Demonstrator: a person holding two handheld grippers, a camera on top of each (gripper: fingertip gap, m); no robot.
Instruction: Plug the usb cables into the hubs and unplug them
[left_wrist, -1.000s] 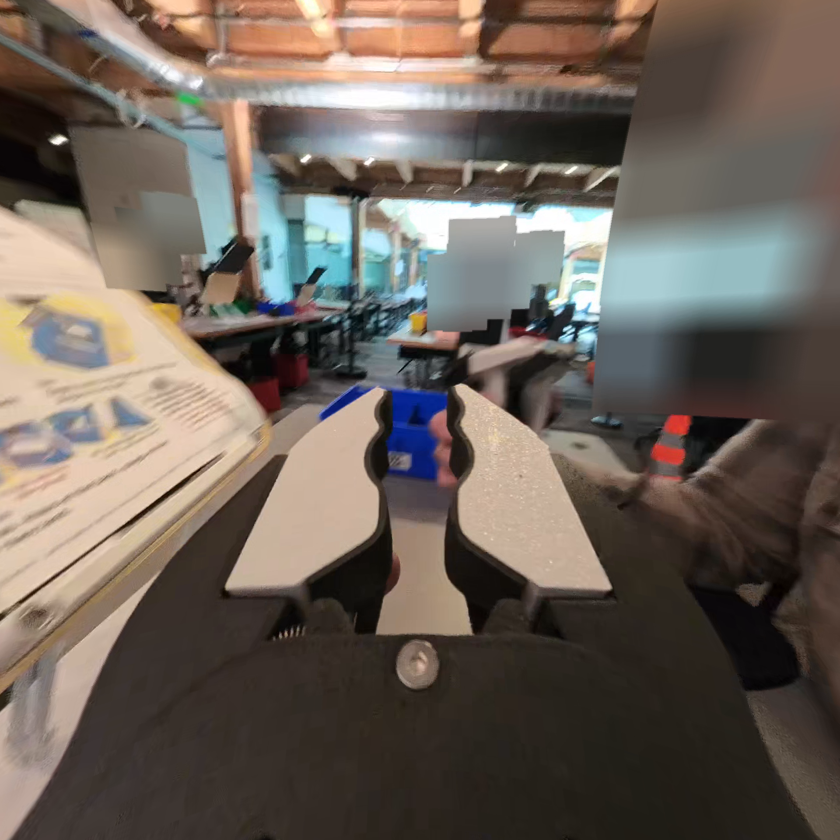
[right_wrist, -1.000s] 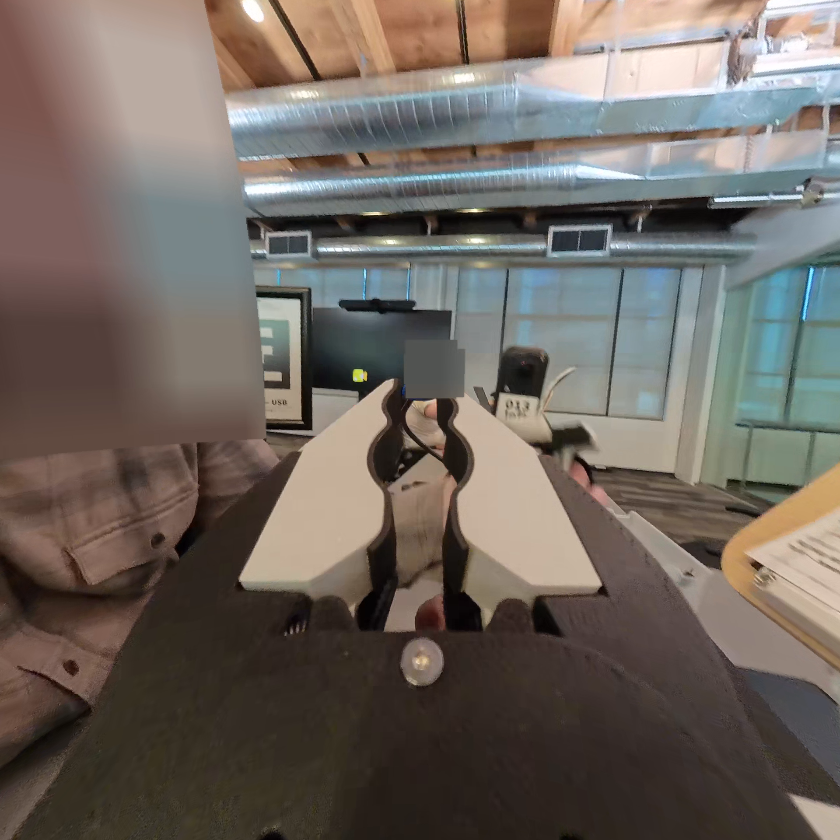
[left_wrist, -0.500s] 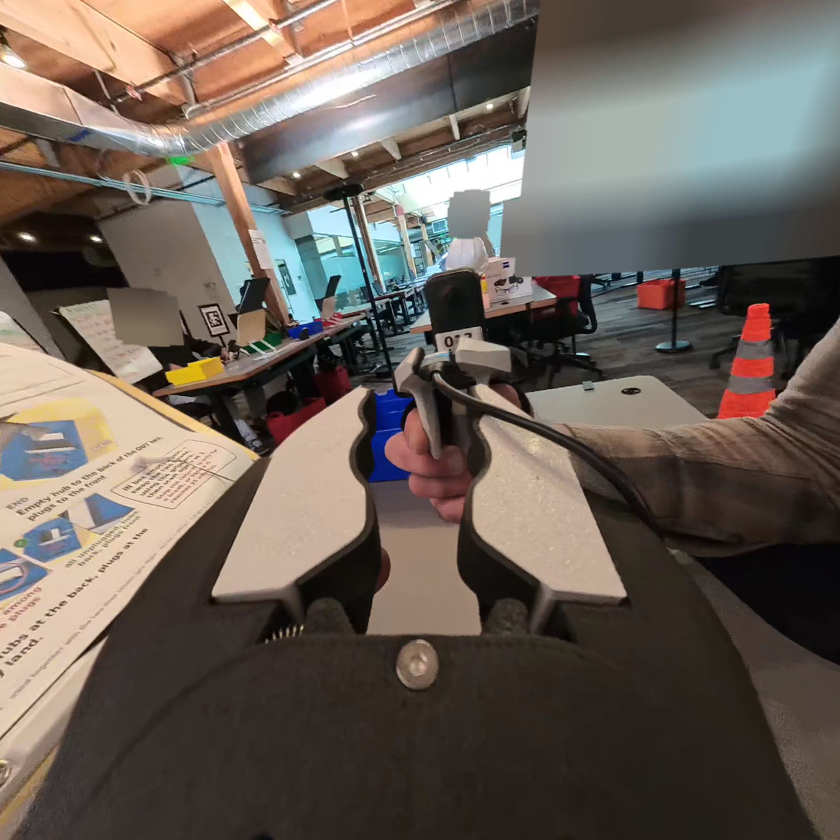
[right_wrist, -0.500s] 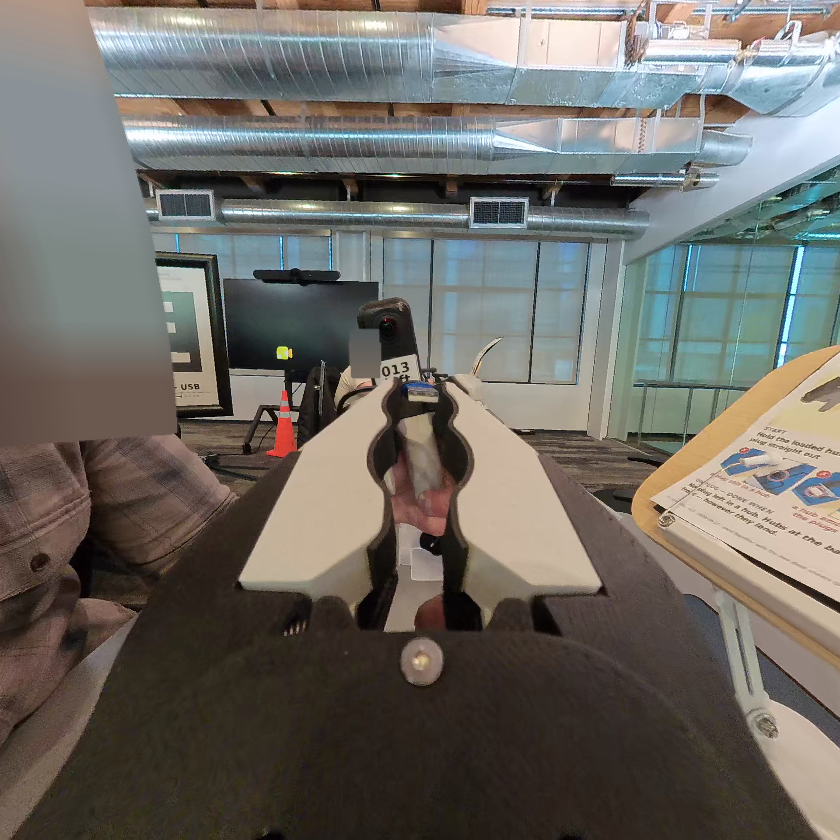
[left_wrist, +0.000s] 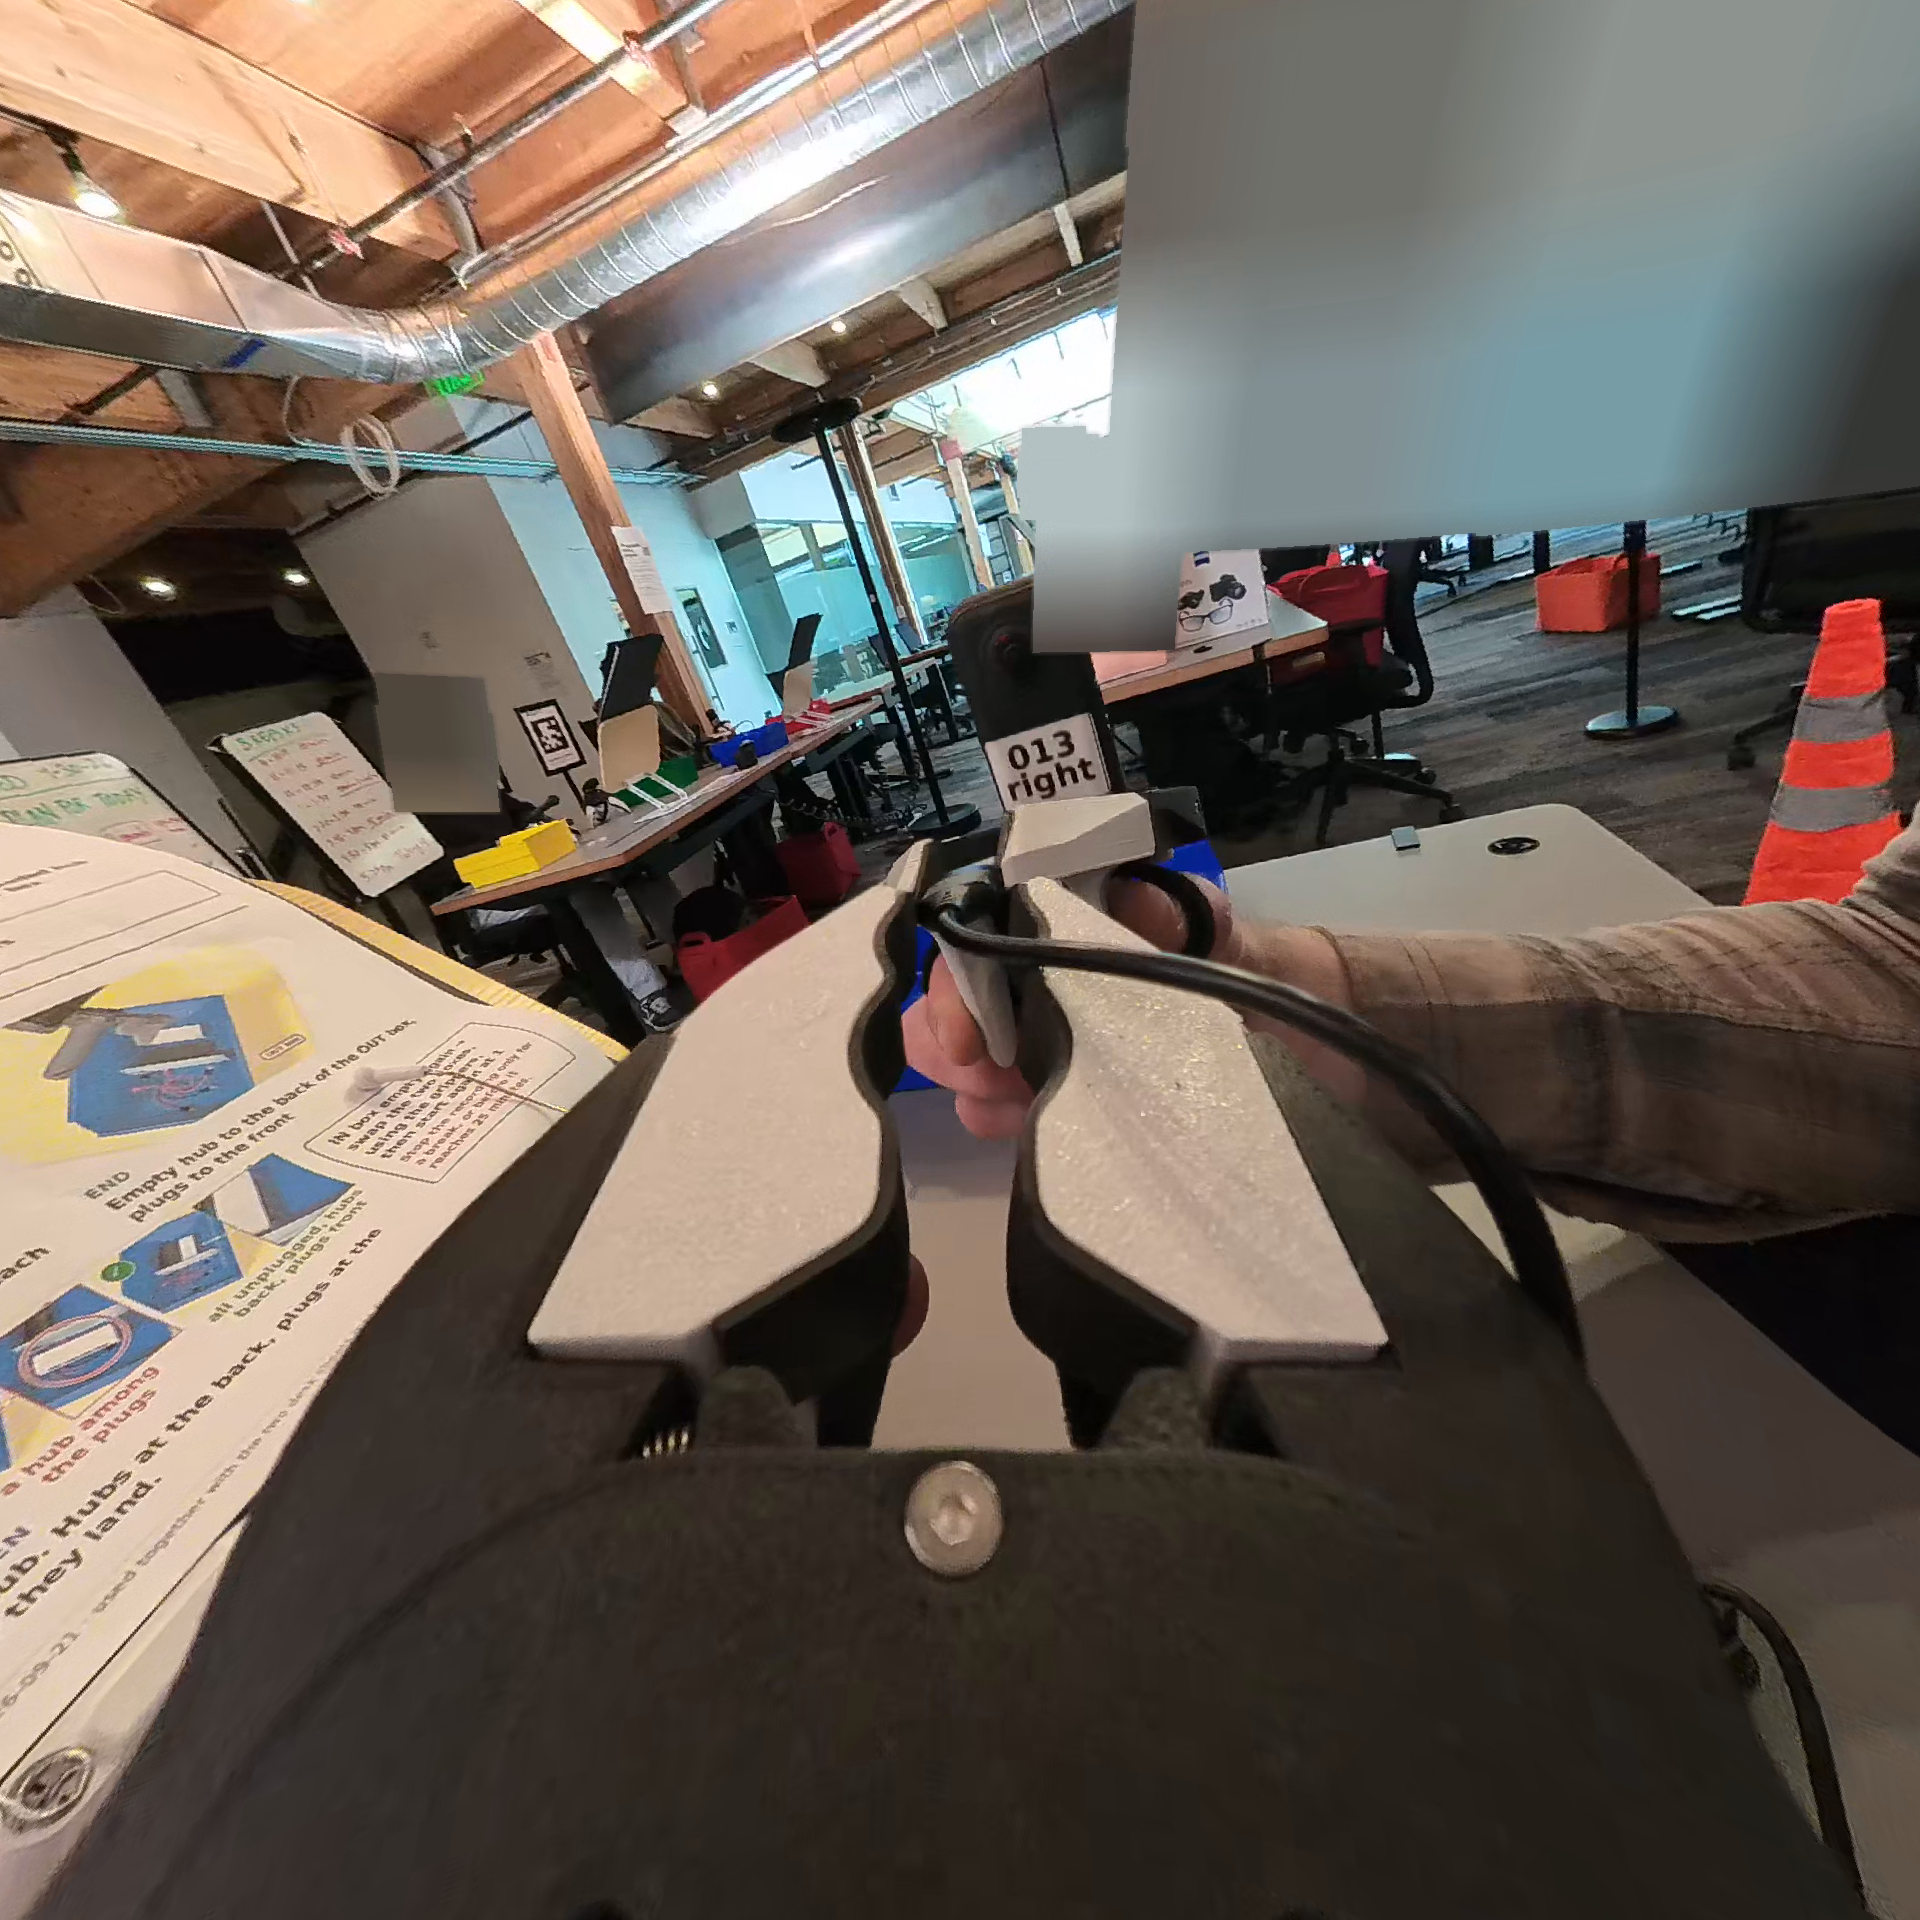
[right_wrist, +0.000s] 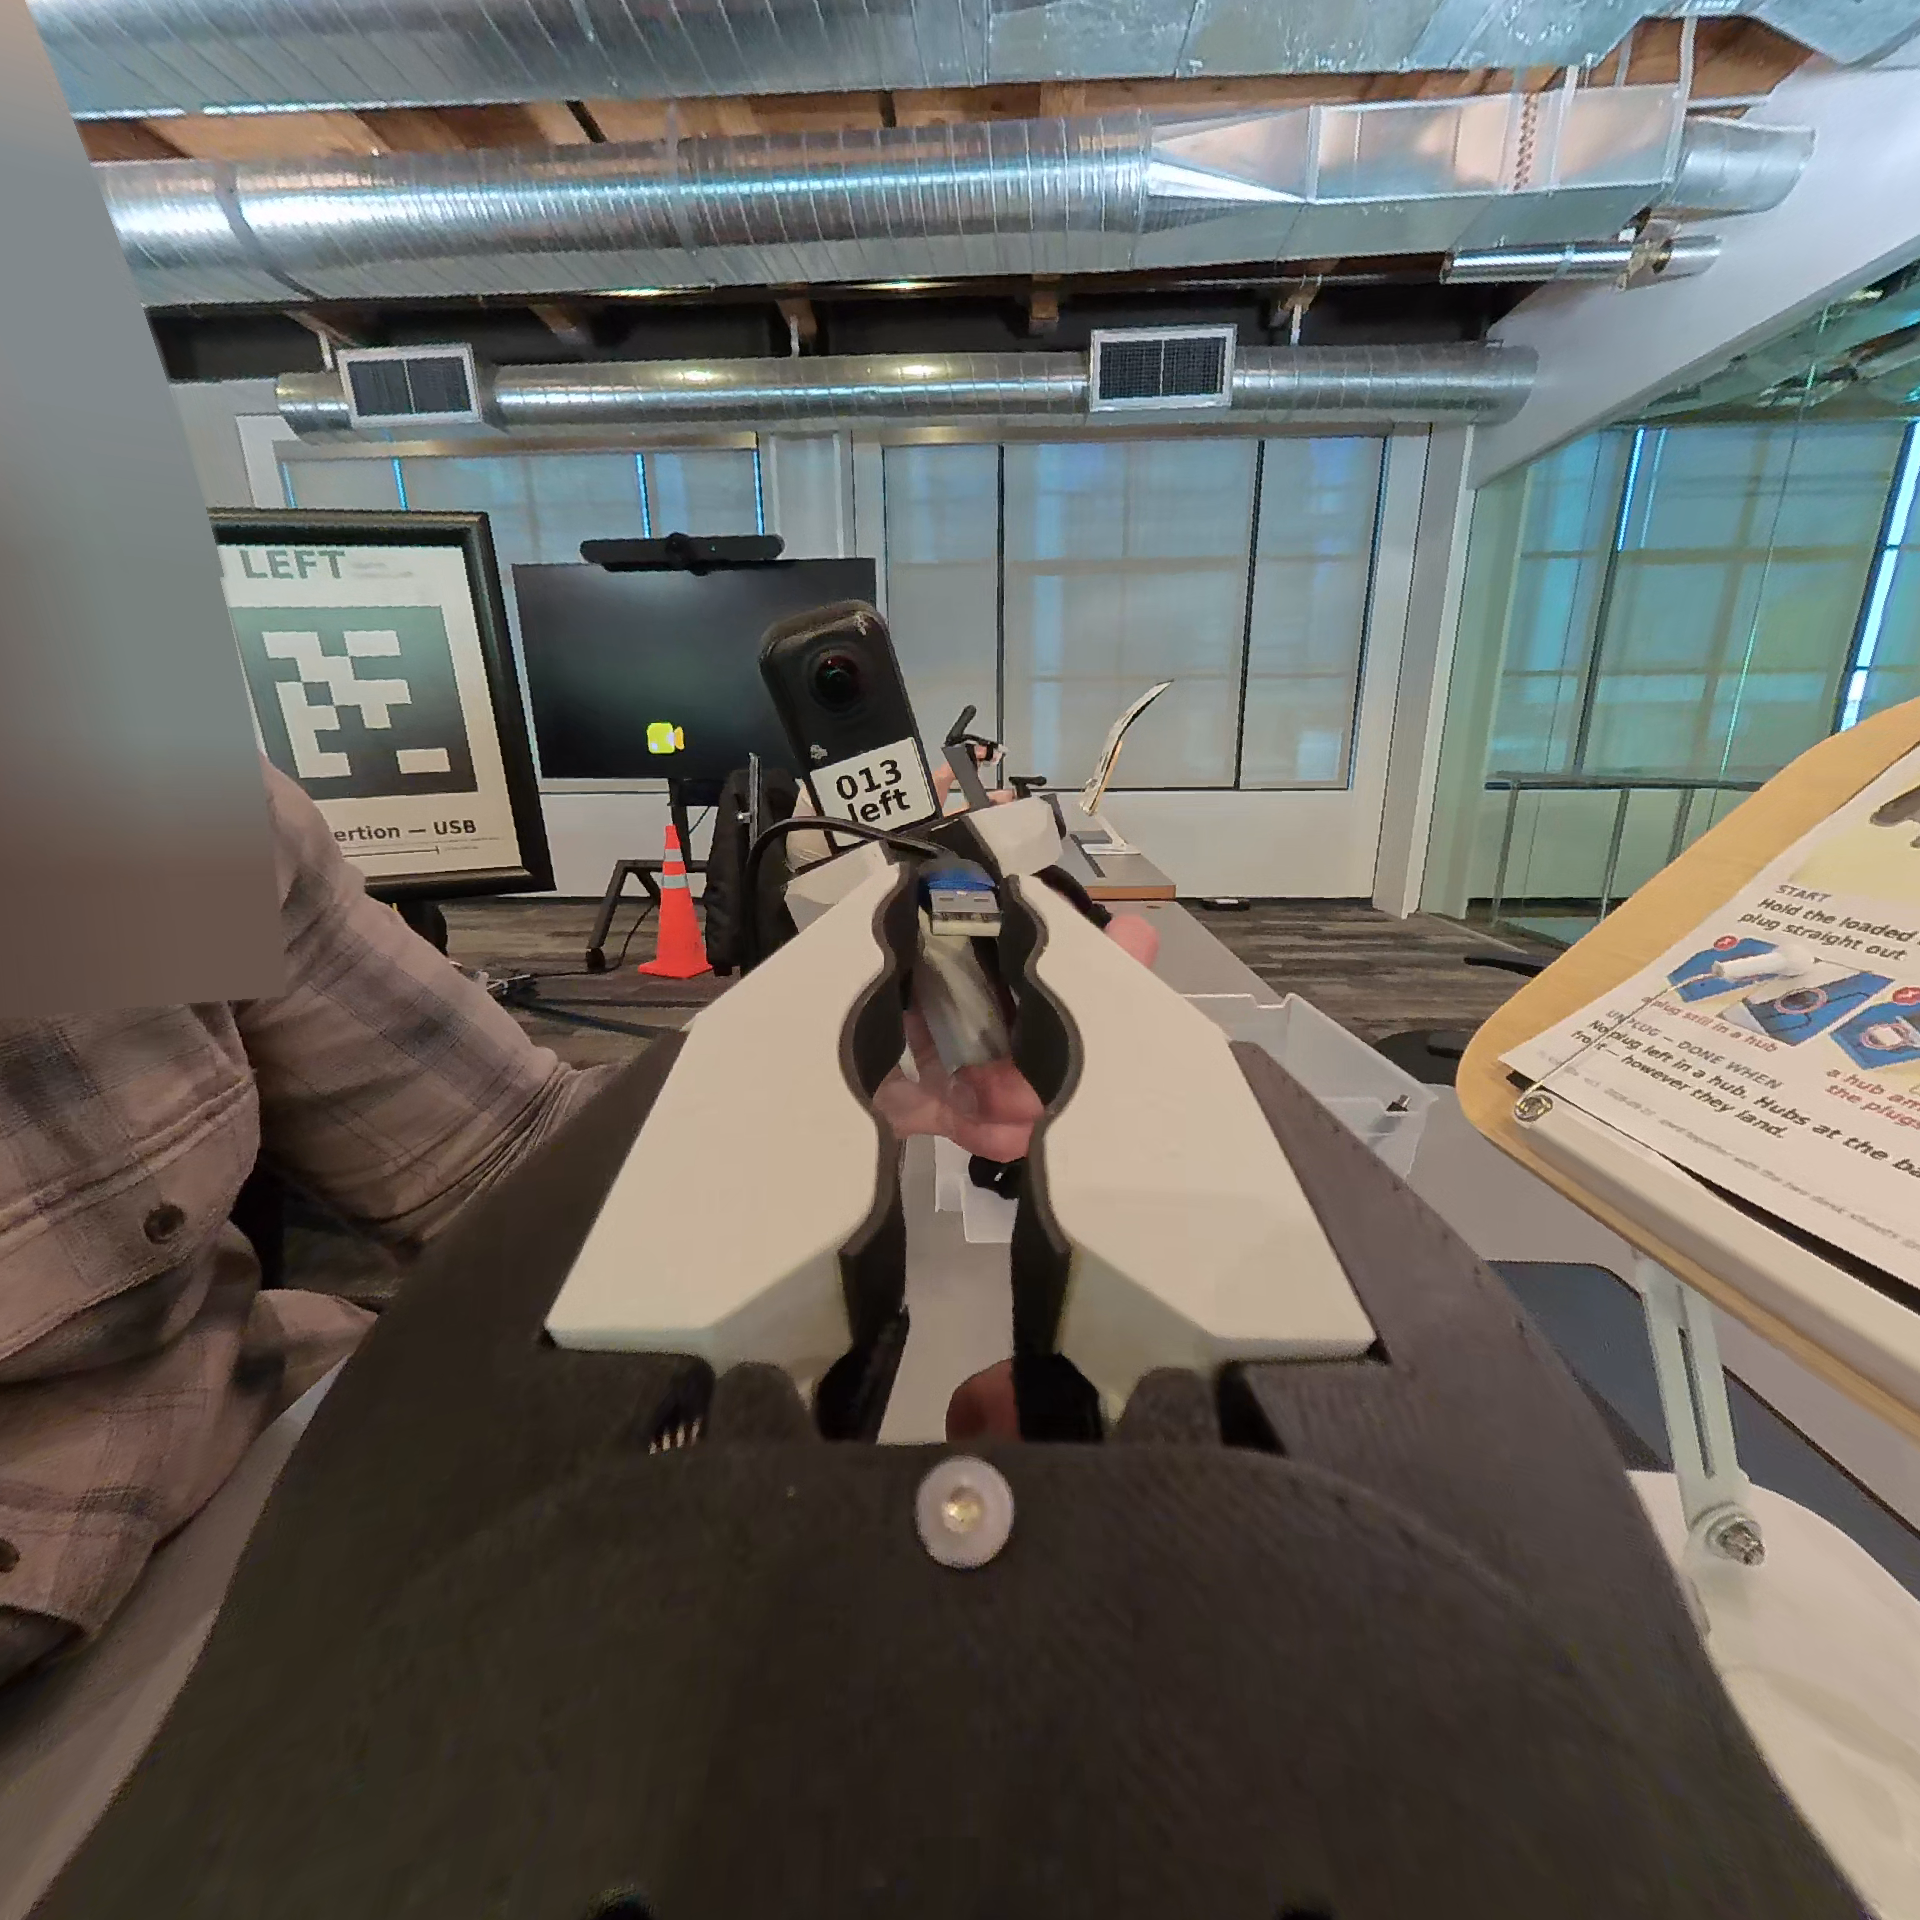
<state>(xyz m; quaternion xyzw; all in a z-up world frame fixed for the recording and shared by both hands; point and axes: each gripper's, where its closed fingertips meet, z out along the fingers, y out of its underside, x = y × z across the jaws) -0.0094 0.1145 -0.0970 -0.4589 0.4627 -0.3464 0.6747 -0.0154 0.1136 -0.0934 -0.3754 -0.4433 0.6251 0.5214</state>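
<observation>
Pale grey surface (left_wrist: 1714, 1507) lies under both tools, which are raised above it and meet tip to tip. The left hand-held gripper (left_wrist: 961, 883) has its jaws drawn in around the black boot of the usb cable (left_wrist: 1247, 989). Half a second ago they stood clearly wider, with the cable end farther off. Whether they now press the boot cannot be told. From there the cable curves out to the right and drops past the tool's black body. The right hand-held gripper (right_wrist: 961, 883) is closed narrowly on the cable's blue-tongued plug (right_wrist: 961, 906), as it was half a second ago. The plug sits at its fingertips with its metal mouth turned toward that camera. Each tool appears in the other's view turned crosswise, one finger above the plug and one below. A person's hand (left_wrist: 966, 1070) shows through the gap behind the jaws, and a plaid sleeve (left_wrist: 1610, 1039) reaches in from the right edge. A tilted board with an instruction sheet (left_wrist: 208, 1091) crowds the left tool's left side, and the same board (right_wrist: 1766, 1039) stands close at the right tool's right. A clear plastic bin (right_wrist: 1309, 1049) rests on the surface just beyond the right tool's fingers. Farther off, the floor is open around an orange cone (left_wrist: 1834, 758) and rows of desks. A framed marker poster (right_wrist: 364, 707) and a dark screen (right_wrist: 665, 665) stand before tall windows, and silver ducts (right_wrist: 727, 187) run under the timber ceiling.
</observation>
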